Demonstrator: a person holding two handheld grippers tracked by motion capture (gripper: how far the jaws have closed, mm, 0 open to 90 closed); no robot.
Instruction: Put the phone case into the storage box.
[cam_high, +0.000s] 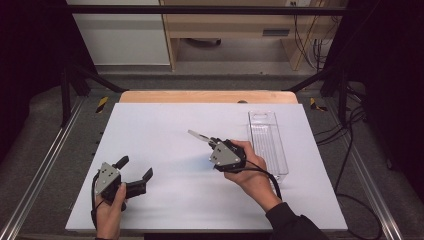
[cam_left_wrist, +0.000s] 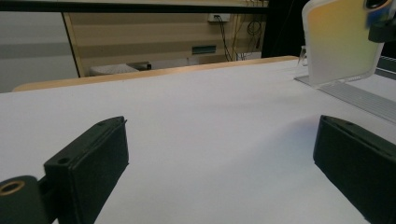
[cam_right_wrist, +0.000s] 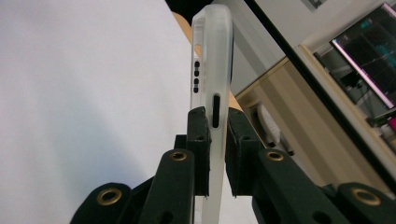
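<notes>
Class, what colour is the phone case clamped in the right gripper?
Frosted translucent white: the phone case shows best in the right gripper view, held by the right gripper.

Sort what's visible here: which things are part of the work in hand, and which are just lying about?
In the job:
- translucent phone case, clamped edge-on in the right gripper
- clear plastic tray, empty, just beside that hand
- left gripper, jaws open, resting on the white table

Lying about:
- wooden cabinet beyond the table
- cables on the floor at right
</notes>
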